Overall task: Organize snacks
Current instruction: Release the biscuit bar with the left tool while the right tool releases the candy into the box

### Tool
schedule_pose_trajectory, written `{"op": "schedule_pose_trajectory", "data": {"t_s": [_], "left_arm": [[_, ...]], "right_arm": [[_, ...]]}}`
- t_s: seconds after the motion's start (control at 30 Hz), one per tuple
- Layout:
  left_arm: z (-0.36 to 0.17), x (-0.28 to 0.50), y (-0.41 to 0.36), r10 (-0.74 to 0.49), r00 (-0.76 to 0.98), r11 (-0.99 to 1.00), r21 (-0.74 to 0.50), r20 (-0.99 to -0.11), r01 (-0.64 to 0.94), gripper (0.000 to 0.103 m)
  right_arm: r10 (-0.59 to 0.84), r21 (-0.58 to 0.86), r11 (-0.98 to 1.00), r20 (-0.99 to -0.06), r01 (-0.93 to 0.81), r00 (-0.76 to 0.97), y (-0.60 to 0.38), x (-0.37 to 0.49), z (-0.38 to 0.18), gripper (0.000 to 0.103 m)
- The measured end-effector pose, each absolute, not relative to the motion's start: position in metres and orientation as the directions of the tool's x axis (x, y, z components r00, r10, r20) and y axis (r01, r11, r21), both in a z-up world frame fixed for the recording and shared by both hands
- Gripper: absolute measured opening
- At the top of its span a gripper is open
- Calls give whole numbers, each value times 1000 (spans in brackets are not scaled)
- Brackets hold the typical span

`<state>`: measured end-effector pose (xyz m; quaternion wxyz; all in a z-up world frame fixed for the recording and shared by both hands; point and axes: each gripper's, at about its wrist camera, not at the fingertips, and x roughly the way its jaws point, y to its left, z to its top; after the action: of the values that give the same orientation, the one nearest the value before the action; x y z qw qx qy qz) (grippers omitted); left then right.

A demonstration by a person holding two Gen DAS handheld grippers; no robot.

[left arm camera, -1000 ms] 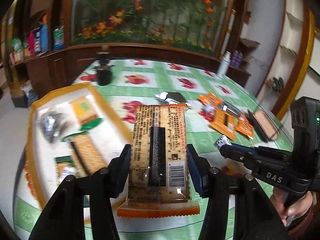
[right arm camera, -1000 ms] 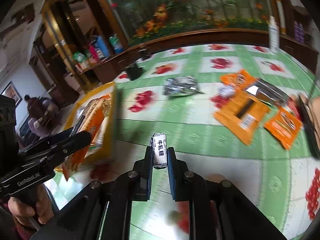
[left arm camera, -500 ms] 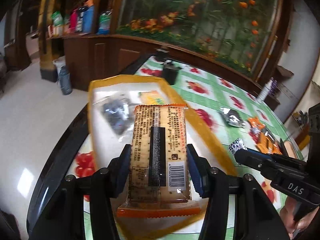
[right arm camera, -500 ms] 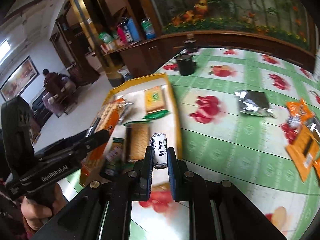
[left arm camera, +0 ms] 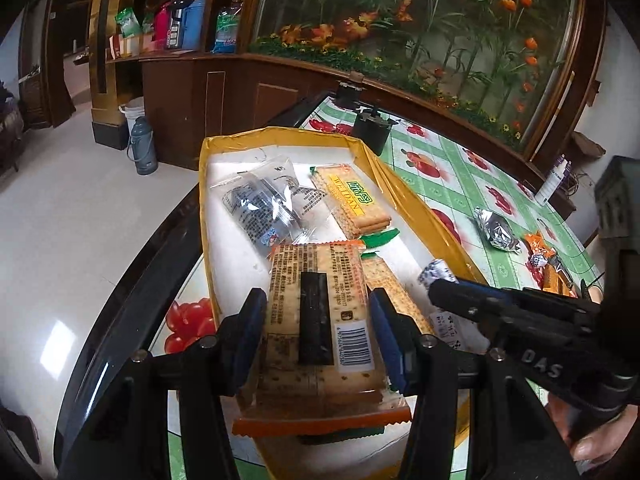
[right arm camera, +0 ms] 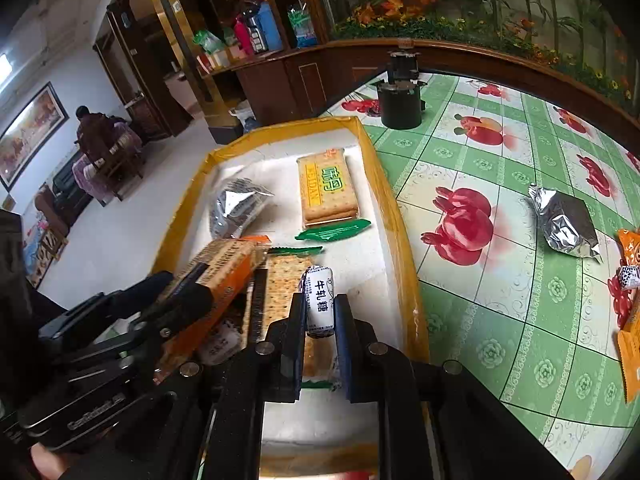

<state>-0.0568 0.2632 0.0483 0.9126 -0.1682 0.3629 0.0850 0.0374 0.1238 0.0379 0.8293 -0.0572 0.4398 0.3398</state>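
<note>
Now both grippers hang over the tray (left arm camera: 208, 216), whereas a second ago they were out over the green cloth (right arm camera: 500, 280) among the loose snacks, and half a second ago they were only coming up to the tray's near end. The left gripper (left arm camera: 316, 320) pinches a cracker pack (left arm camera: 318, 312) flat between its blue pads (left arm camera: 250, 328), label side up, above the near half of the tray. The right gripper (right arm camera: 319, 320) is pressed onto a small white candy (right arm camera: 319, 304), held upright just beside the cracker pack and also above the tray. Left to right inside the yellow-rimmed tray lie a clear bag (right arm camera: 236, 208) with dark contents, a yellow biscuit pack (right arm camera: 326, 188) near the far right wall, a green wrapper (right arm camera: 332, 230) just below it, and a long cracker sleeve (right arm camera: 280, 280) under the two grippers; smaller packets beneath the left gripper are too hidden to tell. On the cloth to the right of the tray, well apart from it, sit a black pot (right arm camera: 400, 104) at the far edge, a silver packet (right arm camera: 566, 224), and orange packets (right arm camera: 630, 248) at the frame's right edge.
</note>
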Motion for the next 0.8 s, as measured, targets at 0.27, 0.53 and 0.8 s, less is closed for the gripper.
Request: {"op": "schedule_pose_trajectory", "data": {"t_s": [0.27, 0.53, 0.8], "left_arm": [[47, -57, 264, 33, 723, 929, -245, -690, -276, 52], [54, -56, 259, 20, 730, 929, -258, -683, -267, 53], [65, -63, 256, 18, 745, 928, -267, -666, -261, 53]], "right_arm": [[494, 196, 772, -783, -604, 377, 129, 42, 28, 16], [512, 229, 766, -782, -601, 355, 126, 43, 29, 22], [547, 258, 758, -752, -599, 368, 115, 35, 41, 25]]}}
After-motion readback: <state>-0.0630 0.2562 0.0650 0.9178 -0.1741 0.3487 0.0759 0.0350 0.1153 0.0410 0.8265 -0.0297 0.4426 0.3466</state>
